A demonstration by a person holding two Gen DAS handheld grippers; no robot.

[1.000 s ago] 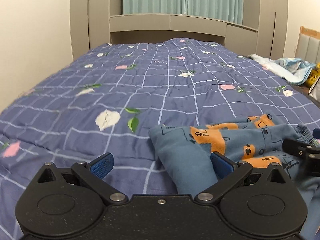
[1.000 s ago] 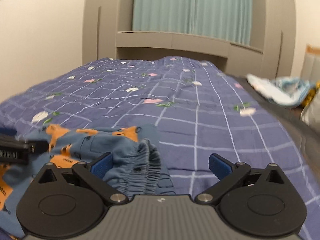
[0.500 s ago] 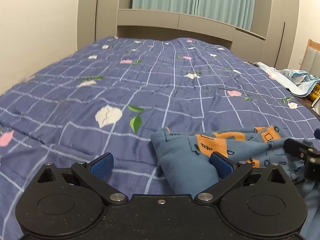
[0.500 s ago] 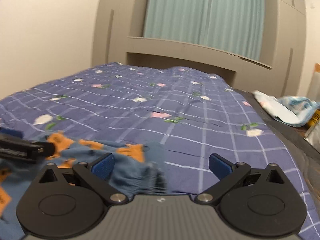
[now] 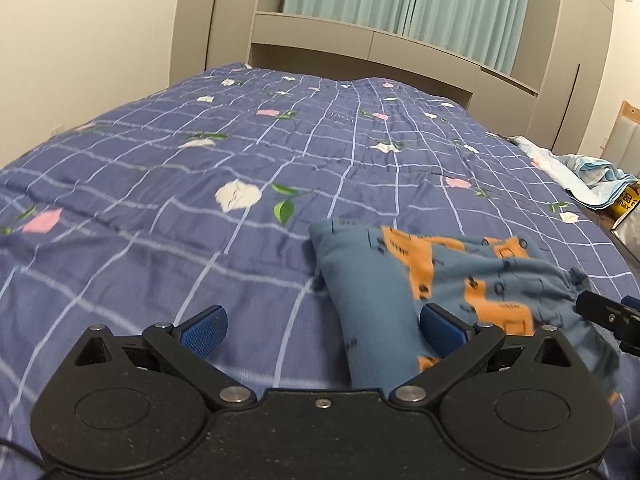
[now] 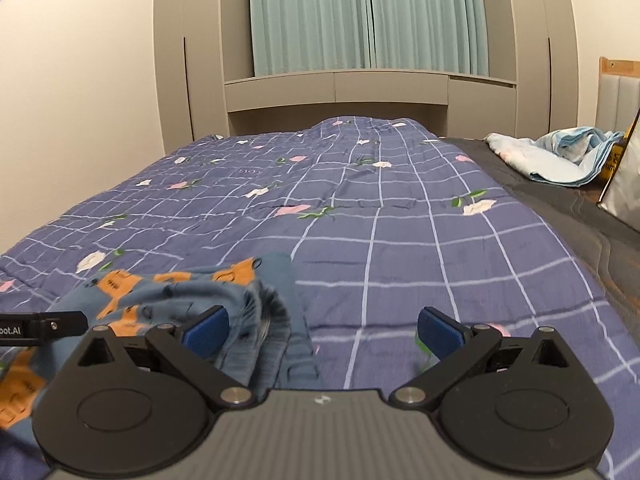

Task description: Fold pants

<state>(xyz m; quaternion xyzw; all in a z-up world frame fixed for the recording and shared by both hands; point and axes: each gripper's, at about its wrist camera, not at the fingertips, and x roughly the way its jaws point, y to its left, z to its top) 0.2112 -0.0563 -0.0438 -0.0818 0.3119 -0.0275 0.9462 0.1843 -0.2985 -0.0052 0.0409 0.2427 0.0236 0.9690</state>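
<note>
Blue pants with orange shapes [image 5: 452,276] lie bunched on the blue checked quilt [image 5: 200,184], low and right in the left wrist view. My left gripper [image 5: 322,326] is open, its right pad [image 5: 442,326] resting against the pants' left fold. In the right wrist view the pants [image 6: 192,292] sit low and left, their gathered waistband by the left pad [image 6: 206,330]. My right gripper [image 6: 324,330] is open over the quilt [image 6: 400,240], nothing held. Each gripper's tip shows at the other view's edge.
A crumpled light blue cloth [image 6: 556,156] lies at the bed's right side on a dark grey sheet [image 6: 560,204]. A yellow-printed bag [image 5: 626,204] stands beside it. Grey cabinets [image 6: 336,92] and teal curtains [image 6: 368,16] close the far end; a wall runs along the left.
Both cameras have tilted up and drawn back a little, so the pants sit lower in each view. The pants look flatter at the waistband. Both grippers stay open.
</note>
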